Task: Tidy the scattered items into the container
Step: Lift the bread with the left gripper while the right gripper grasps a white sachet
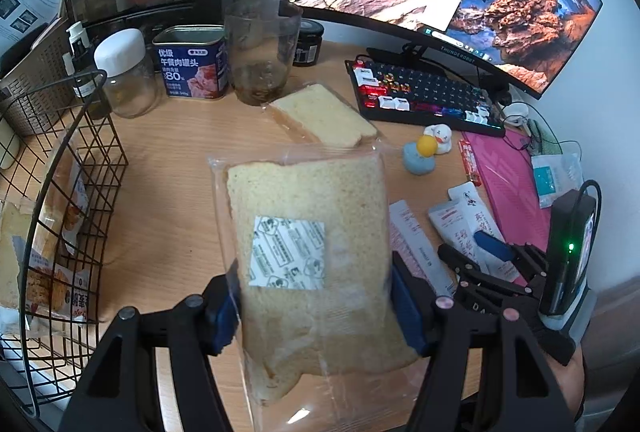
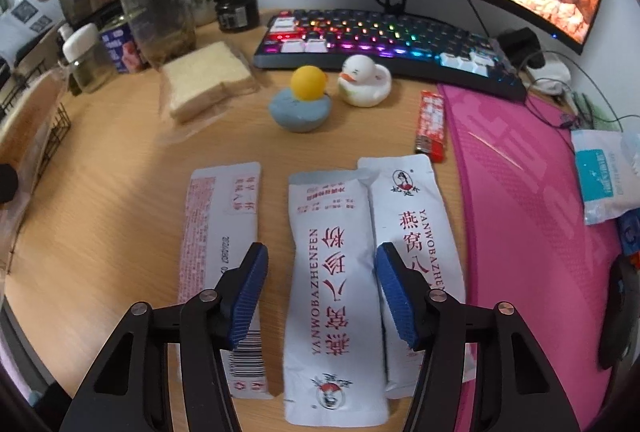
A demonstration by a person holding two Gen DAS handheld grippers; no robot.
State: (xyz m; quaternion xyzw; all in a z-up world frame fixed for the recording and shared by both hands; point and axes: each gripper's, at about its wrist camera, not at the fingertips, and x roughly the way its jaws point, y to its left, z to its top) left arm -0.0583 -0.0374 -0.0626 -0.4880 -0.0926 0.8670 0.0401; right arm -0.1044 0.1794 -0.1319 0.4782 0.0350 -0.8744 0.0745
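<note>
My left gripper (image 1: 316,308) is shut on a clear-wrapped bread slice (image 1: 308,232) and holds it above the wooden desk. A black wire basket (image 1: 68,192) with snack packs inside stands to its left. A second wrapped bread slice (image 1: 324,116) lies behind; it also shows in the right wrist view (image 2: 208,80). My right gripper (image 2: 320,292) is open, its fingers either side of the middle white sachet (image 2: 332,296). Two more sachets lie beside it, left (image 2: 220,264) and right (image 2: 420,224). The right gripper also shows in the left wrist view (image 1: 492,264).
A blue-and-yellow duck (image 2: 302,100), a white duck (image 2: 364,80) and a red stick pack (image 2: 432,124) lie ahead. A keyboard (image 2: 392,48), monitor, jars (image 1: 128,72), a meat tin (image 1: 192,62) and a pink mat (image 2: 532,212) ring the desk.
</note>
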